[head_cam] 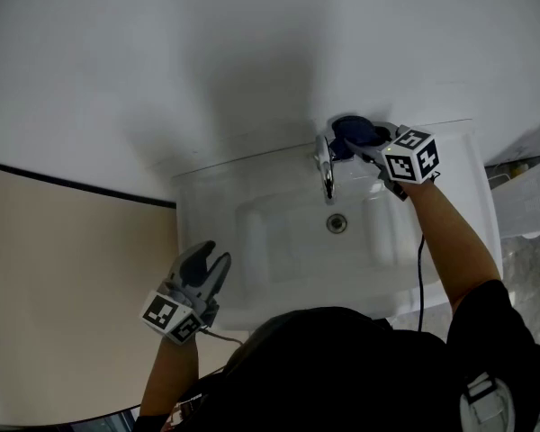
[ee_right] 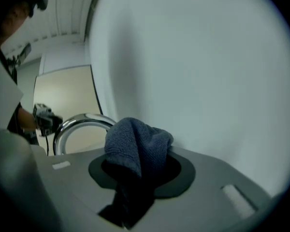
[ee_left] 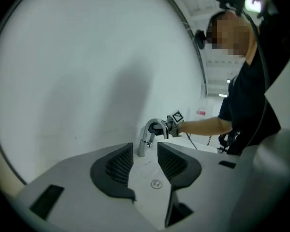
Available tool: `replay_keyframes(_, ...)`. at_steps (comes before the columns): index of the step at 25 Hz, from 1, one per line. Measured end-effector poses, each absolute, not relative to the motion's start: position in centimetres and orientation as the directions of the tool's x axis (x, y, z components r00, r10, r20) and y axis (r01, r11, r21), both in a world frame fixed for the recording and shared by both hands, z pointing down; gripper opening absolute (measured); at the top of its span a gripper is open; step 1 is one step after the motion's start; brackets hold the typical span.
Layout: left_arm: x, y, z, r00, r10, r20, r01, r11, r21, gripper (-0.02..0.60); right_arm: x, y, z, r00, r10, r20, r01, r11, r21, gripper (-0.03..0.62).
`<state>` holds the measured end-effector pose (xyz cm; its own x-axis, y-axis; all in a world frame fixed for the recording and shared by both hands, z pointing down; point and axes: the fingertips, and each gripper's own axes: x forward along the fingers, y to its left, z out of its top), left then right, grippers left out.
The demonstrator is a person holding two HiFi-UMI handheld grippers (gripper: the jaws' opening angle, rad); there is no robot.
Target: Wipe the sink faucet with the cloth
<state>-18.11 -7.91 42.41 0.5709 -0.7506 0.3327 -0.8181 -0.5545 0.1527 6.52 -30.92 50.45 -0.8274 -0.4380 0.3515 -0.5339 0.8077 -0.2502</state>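
R gripper [head_cam: 367,142]: jaws clamped on bunched dark-blue terry cloth [head_cam: 351,130]. Cloth pos.: back edge of white ceramic sink [head_cam: 252,241], just beside curved chrome faucet [head_cam: 325,165], on its right in head view; contact w/ spout not discernible. L gripper [head_cam: 209,259]: jaws partly apart, nothing between them, at sink front-left corner, well apart from faucet.

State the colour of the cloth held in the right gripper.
Dark blue. The cloth shows best in the right gripper view.
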Motion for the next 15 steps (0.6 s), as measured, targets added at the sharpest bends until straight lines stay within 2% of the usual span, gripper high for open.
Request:
replay_keyframes(2, -17.4, -8.7, 42.7, 0.559, -0.753, 0.347, -0.818, -0.569, 0.085, 0.146, 4.0, -30.6, 51.0, -0.772, -0.436, 0.463, -0.511, 0.859, -0.044, 0.123)
replay_keyframes(5, -16.4, -9.0, 43.2, 0.575, -0.743, 0.343, -0.809, -0.58, 0.098, 0.146, 2.8, -30.7, 55.2, -0.575, -0.504, 0.645, -0.427, 0.857, 0.29, 0.123)
replay_keyframes(8, -16.4, -8.8, 43.5, 0.577, -0.737, 0.353, -0.805, -0.586, 0.092, 0.146, 3.5, -30.7, 57.7, -0.404, -0.592, 0.697, -0.309, 0.806, 0.506, 0.124)
replay_keyframes(12, -17.3, -8.0, 43.9, 0.567, -0.735, 0.373, -0.814, -0.569, 0.116, 0.146, 4.0, -27.3, 62.1, -0.32, -0.572, 0.756, -0.214, 0.82, 0.53, 0.123)
replay_keyframes(15, -17.7, -7.8, 43.9, 0.567, -0.739, 0.363, -0.817, -0.562, 0.133, 0.146, 4.6, -25.9, 62.3, -0.393, -0.563, 0.727, -0.348, 0.823, 0.449, 0.121)
